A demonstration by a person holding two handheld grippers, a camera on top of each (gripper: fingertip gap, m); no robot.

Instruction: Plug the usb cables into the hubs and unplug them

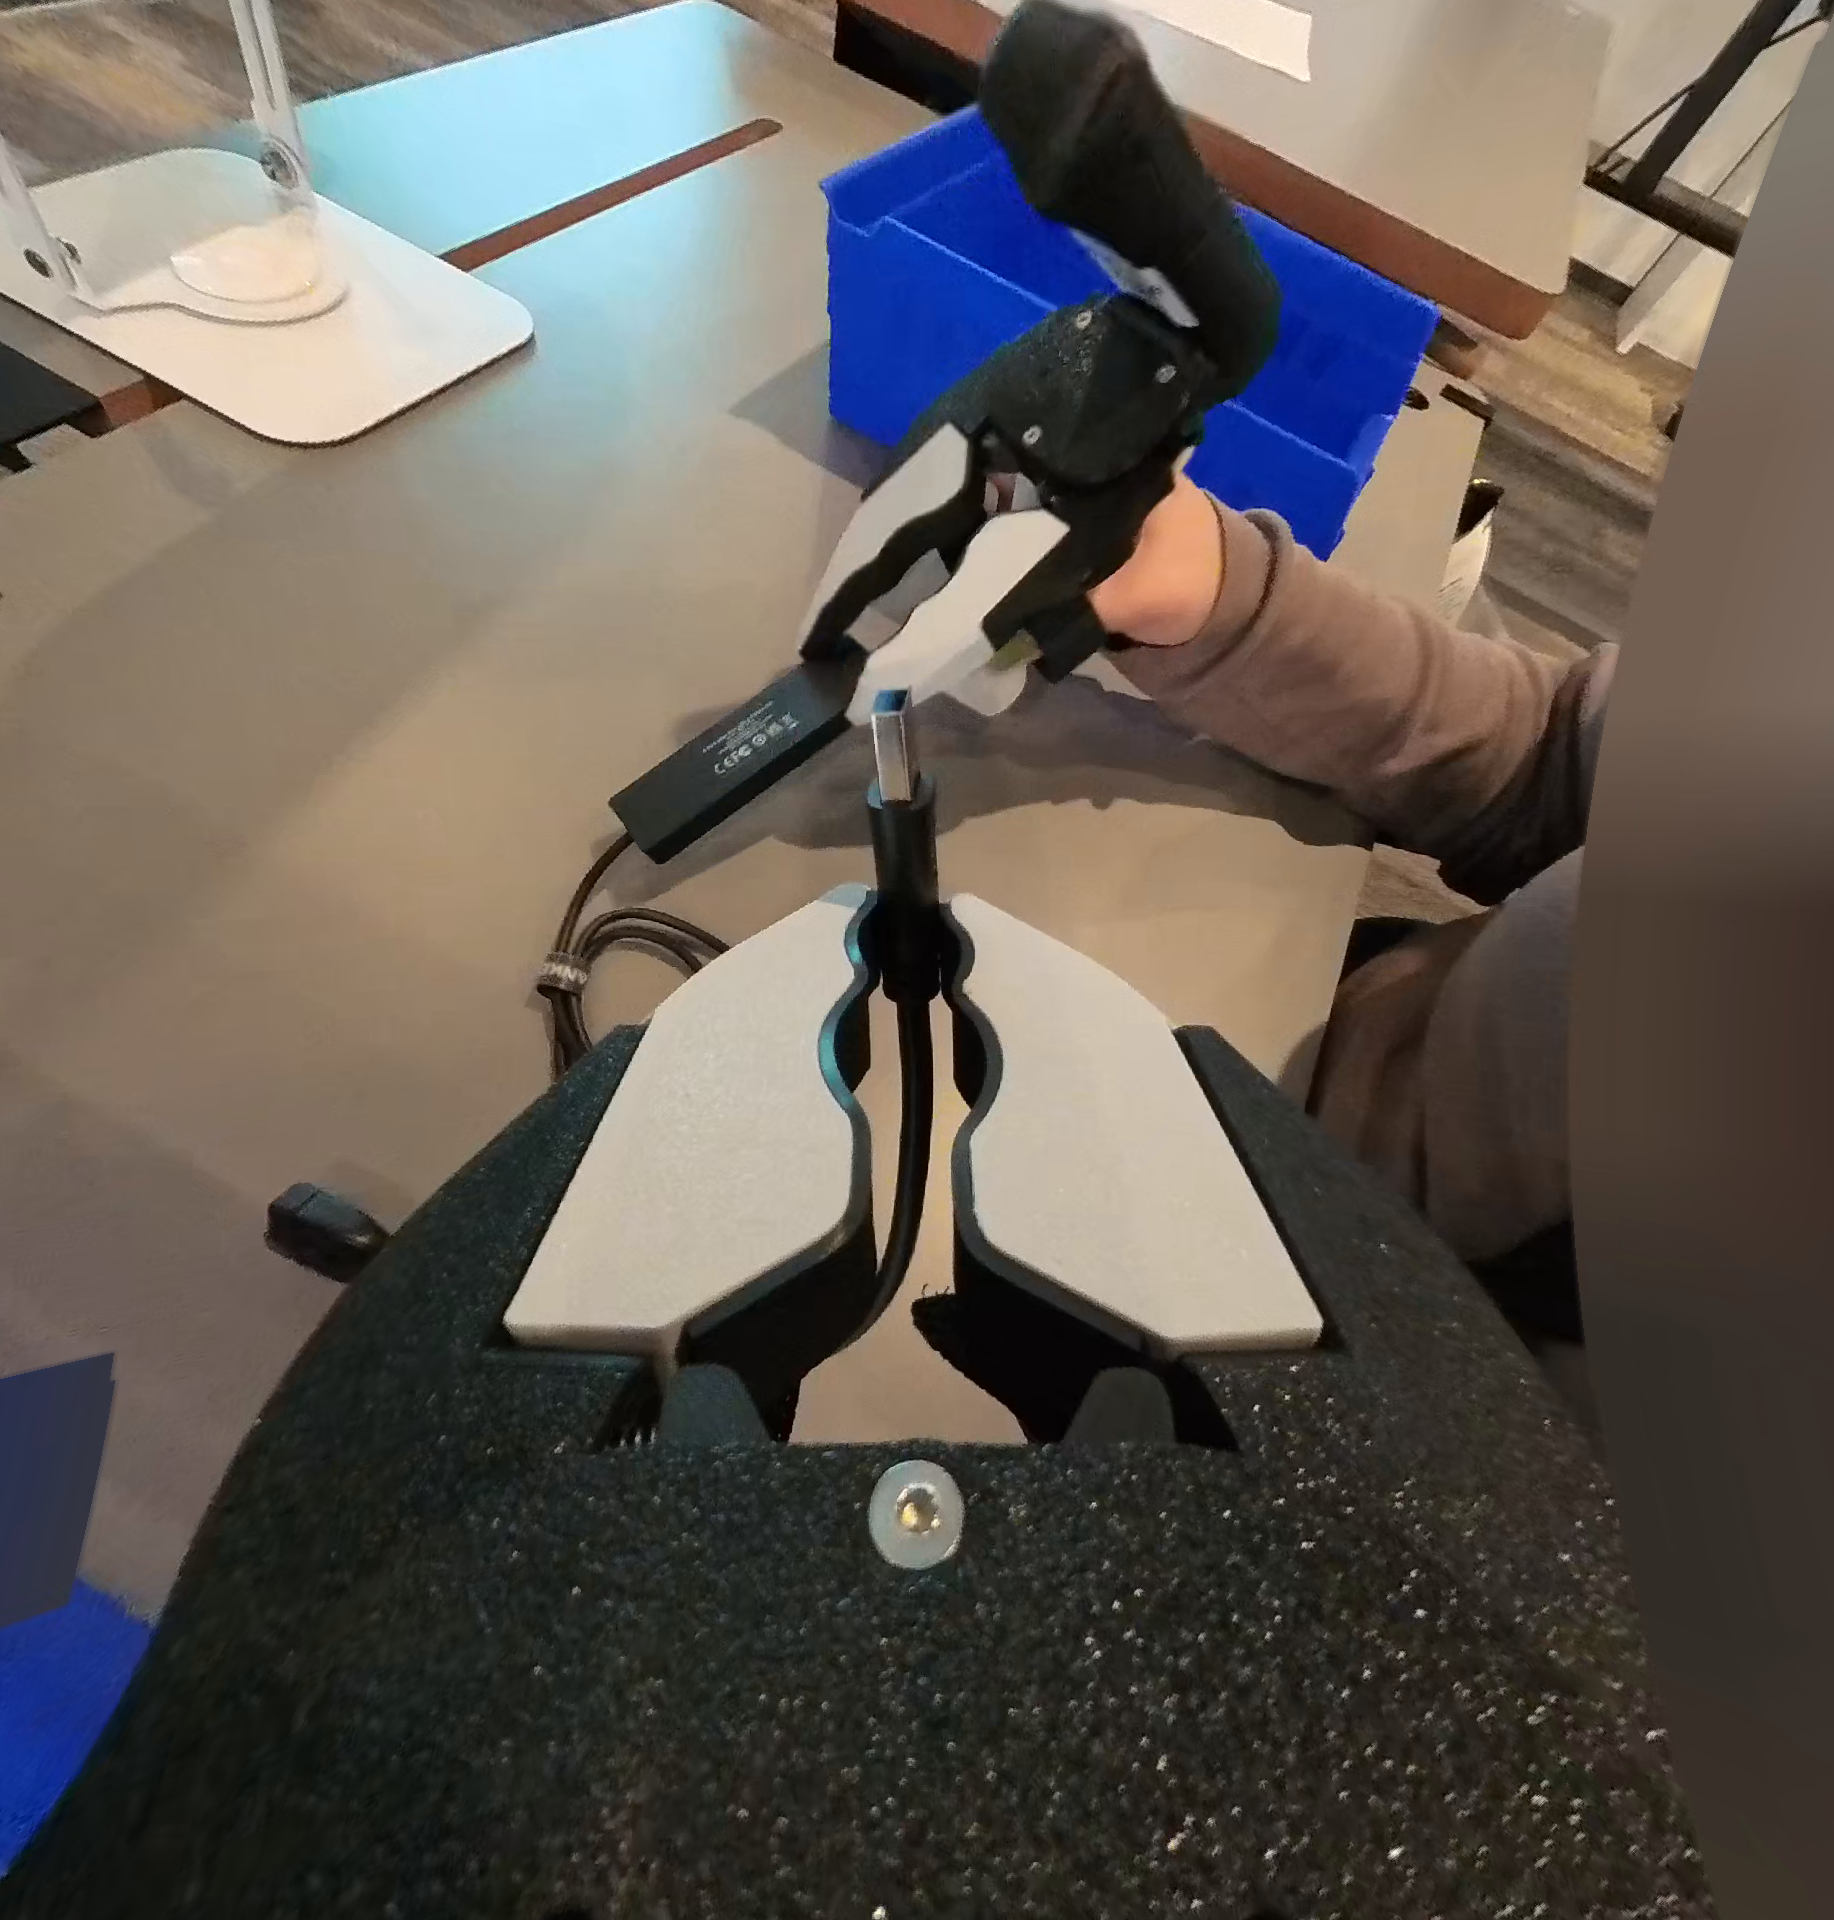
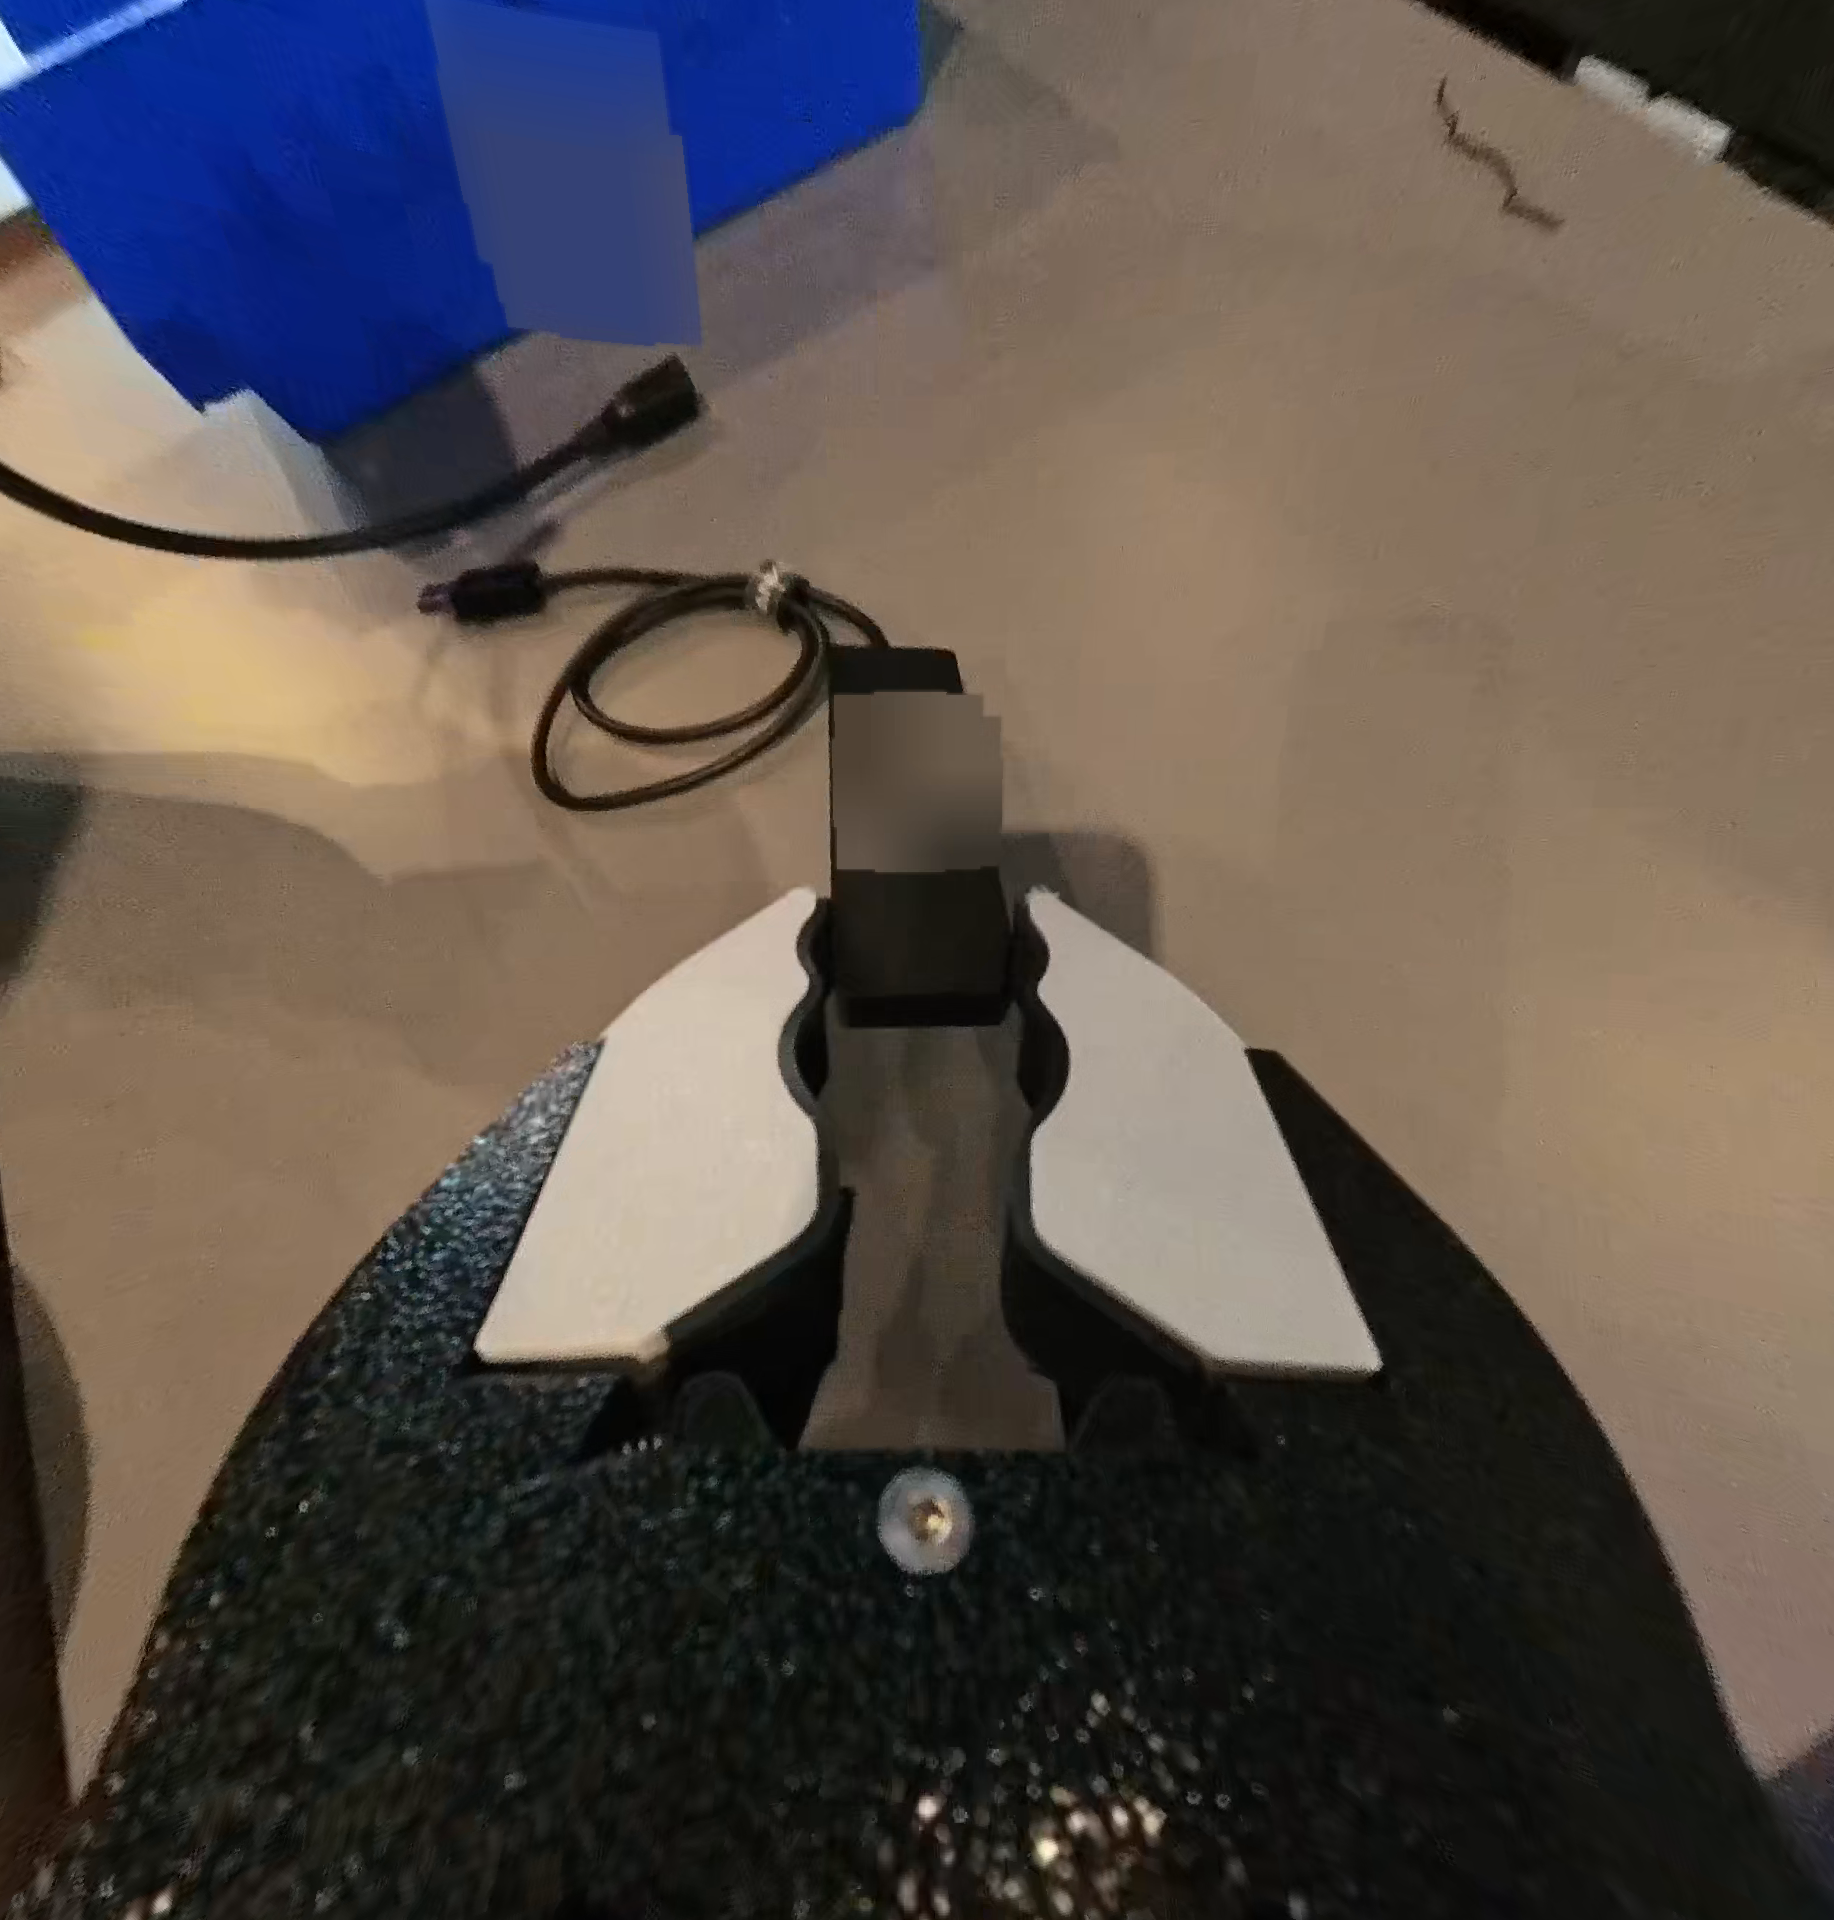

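Note:
My left gripper (image 1: 902,920) is shut on a black USB cable (image 1: 897,1122), with its metal plug (image 1: 895,753) pointing forward. A slim black hub (image 1: 731,764) lies on the tan table. The plug tip hovers by the hub's far end and is not inserted. My right gripper (image 1: 866,665) comes in from the right and grips that far end. In the right wrist view, my right gripper (image 2: 918,925) is shut on the hub (image 2: 918,961), which points away from me. The hub's own thin cable (image 2: 684,717) lies coiled beyond it.
A blue bin (image 1: 996,312) stands behind the hub, and another (image 2: 269,208) stands near a thick black cable connector (image 2: 638,410). A white stand base (image 1: 300,343) is at the far left. A person's sleeve (image 1: 1360,686) lies along the table's right edge. A loose black plug (image 1: 315,1226) lies at left. Tip to tip, the grippers are about 20 centimeters apart.

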